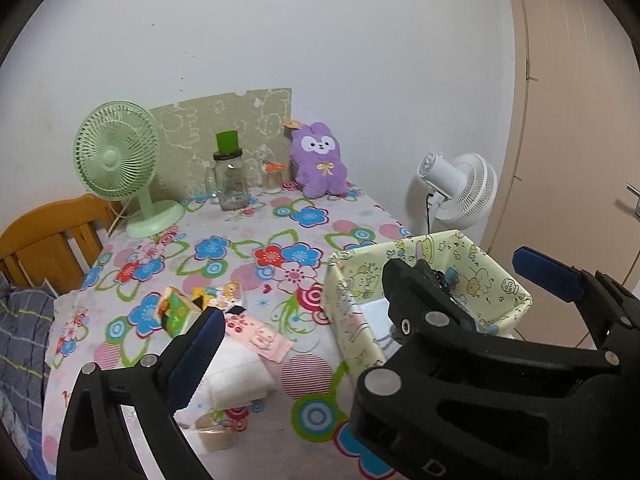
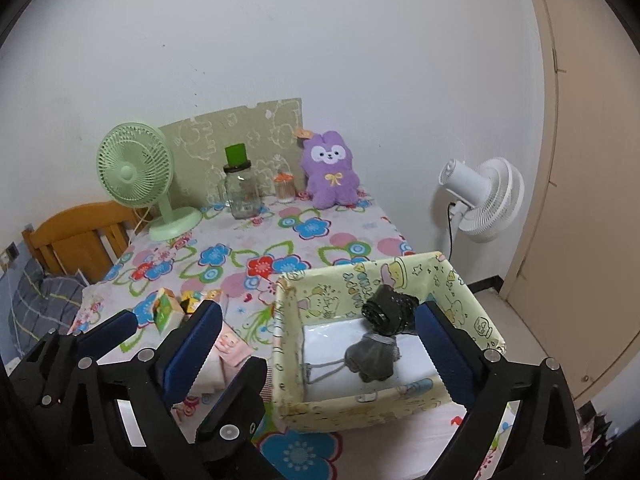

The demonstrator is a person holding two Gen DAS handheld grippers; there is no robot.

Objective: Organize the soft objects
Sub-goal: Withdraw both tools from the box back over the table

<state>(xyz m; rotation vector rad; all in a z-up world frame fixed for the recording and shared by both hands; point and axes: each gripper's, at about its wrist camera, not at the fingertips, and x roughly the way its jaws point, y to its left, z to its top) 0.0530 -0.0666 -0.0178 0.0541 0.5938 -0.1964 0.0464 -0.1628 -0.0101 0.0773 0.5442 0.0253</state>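
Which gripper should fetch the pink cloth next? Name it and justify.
Probably left. The left gripper, jaws open and empty, has the pink cloth beside its finger; the right gripper frames the fabric box.

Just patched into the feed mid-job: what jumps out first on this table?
The purple plush rabbit sits upright against the back wall, right of the glass jar and the green fan. Nearer, at the table's right edge, the yellow cartoon-print box holds dark rolled socks. The right gripper stands open in front of the box, nothing between its pads.
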